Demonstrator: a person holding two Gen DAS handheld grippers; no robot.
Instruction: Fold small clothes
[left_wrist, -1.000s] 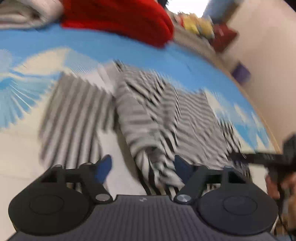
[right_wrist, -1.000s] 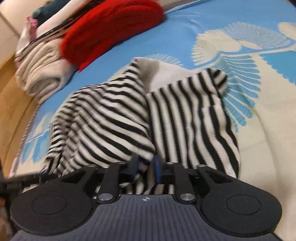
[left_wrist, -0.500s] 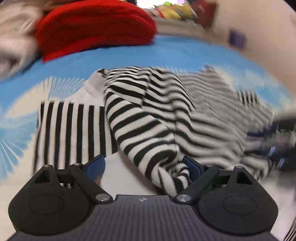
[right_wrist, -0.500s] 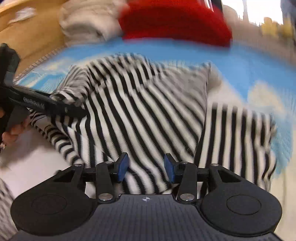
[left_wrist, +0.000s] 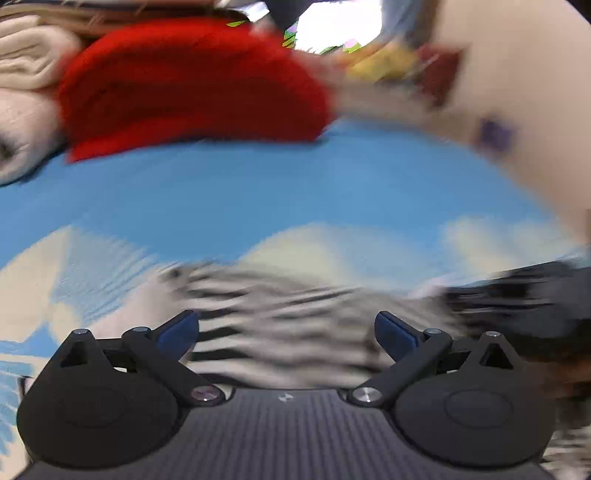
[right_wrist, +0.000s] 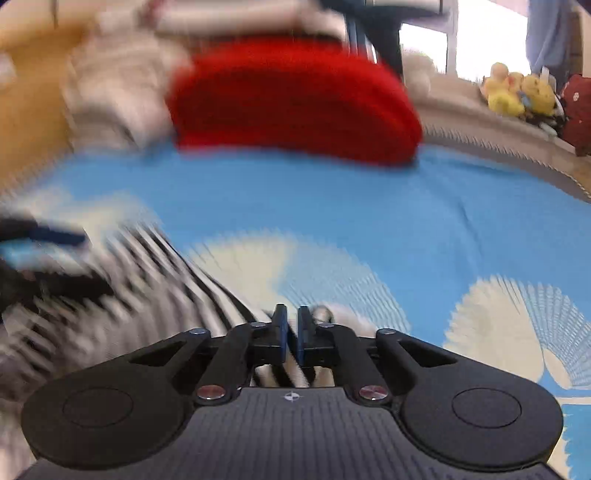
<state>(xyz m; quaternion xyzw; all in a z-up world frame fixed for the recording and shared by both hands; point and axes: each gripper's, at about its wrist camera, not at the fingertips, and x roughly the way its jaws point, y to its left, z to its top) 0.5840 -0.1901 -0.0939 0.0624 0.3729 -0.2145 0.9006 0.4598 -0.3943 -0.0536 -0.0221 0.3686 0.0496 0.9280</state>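
Observation:
A black-and-white striped garment (left_wrist: 280, 314) lies on the blue and cream bedspread (left_wrist: 295, 192), blurred by motion. My left gripper (left_wrist: 286, 332) hovers over it with its jaws opening wide; the fabric lies under them and the pads do not press it. At the right edge of the left wrist view my right gripper (left_wrist: 517, 306) is a dark blur. In the right wrist view the right gripper (right_wrist: 291, 328) is shut on the striped garment's (right_wrist: 155, 295) edge, with stripes showing in the thin slit between the pads. At that view's left edge, one dark blue finger belongs to the left gripper (right_wrist: 44, 236).
A folded red cloth (right_wrist: 295, 99) lies at the far side of the bedspread (right_wrist: 369, 206), with cream folded cloth (left_wrist: 26, 74) beside it. Yellow plush toys (right_wrist: 517, 92) sit on a ledge at the back right. A pale wall (left_wrist: 517, 92) bounds the right.
Both views swung toward the far side, so the garment now sits low in the frames. The right jaws closed onto the striped fabric. The left jaws spread wider.

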